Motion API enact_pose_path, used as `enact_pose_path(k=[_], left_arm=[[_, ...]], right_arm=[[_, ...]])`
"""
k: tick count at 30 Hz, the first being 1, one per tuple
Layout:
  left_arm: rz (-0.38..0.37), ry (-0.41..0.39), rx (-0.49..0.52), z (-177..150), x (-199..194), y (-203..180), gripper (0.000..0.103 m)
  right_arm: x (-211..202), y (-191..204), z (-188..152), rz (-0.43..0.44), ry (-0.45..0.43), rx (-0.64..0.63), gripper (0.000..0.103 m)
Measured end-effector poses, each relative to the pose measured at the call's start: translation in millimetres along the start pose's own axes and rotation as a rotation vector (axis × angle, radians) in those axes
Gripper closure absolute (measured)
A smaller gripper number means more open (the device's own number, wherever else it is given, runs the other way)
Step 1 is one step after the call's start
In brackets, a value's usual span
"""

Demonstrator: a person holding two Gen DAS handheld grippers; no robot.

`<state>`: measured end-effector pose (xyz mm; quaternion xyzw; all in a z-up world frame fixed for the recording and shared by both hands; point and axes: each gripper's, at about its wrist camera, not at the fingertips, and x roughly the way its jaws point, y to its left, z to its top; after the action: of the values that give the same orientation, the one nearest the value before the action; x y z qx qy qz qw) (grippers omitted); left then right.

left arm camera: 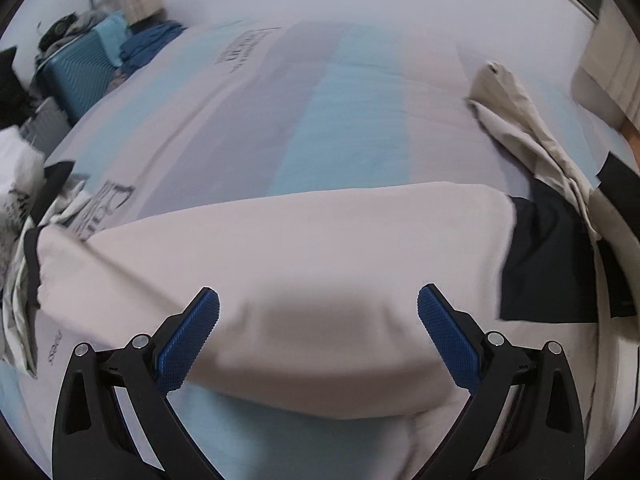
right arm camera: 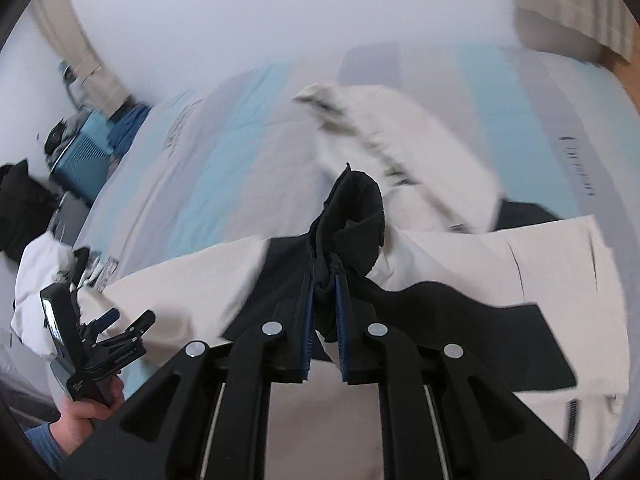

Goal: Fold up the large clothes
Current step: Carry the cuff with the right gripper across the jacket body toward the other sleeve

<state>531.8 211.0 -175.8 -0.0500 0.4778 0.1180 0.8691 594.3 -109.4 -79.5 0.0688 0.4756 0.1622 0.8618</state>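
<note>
A large cream and black garment (left arm camera: 304, 264) lies spread across the bed, with a black panel (left arm camera: 548, 268) at its right side. My left gripper (left arm camera: 318, 300) hovers open over the cream fabric with nothing between its blue pads (left arm camera: 192, 336). In the right wrist view my right gripper (right arm camera: 323, 280) is shut on a bunched black fold (right arm camera: 352, 208) of the garment, lifted above the cream body (right arm camera: 460, 256). A cream sleeve with dark trim (right arm camera: 384, 136) trails behind it, blurred. The left gripper (right arm camera: 120, 324) also shows at the lower left of that view, held by a hand (right arm camera: 88, 412).
The bed has a striped blue, grey and pale cover (left arm camera: 328, 112) with printed lettering. A teal suitcase (left arm camera: 80, 76) and piled clothes stand past the bed's far left corner. Beige curtains (right arm camera: 572, 4) hang at the right, above wooden floor. Crumpled fabric (left arm camera: 20, 264) lies at the bed's left edge.
</note>
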Motion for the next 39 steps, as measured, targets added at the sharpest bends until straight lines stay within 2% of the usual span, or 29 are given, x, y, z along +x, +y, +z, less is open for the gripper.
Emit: enact_pose_path(k=[4,9,14,26,39], left_arm=[[0.006,0.005,-0.049,-10,-5,36,0.006],[0.017,-0.01,-0.049,-20,-11,63,0.006],[0.033,-0.02,-0.005,-24,-14,78,0.009],[0.055,-0.042,-0.038,-28,-8,118,0.008],[0.129,-0.055,-0.266,-44,-17,221,0.008]], right_arm=[[25,43,-11,0.008,0.03,-0.05,0.094],[56,82,-25,0.0,0.061,-0.099,0.093],[75,99,-41,-0.017,0.079,-0.128,0.092],[114,117,-61,-0.07,0.113,-0.147,0.09],[134,124,-75,-0.099,0.146,-0.212,0.089]])
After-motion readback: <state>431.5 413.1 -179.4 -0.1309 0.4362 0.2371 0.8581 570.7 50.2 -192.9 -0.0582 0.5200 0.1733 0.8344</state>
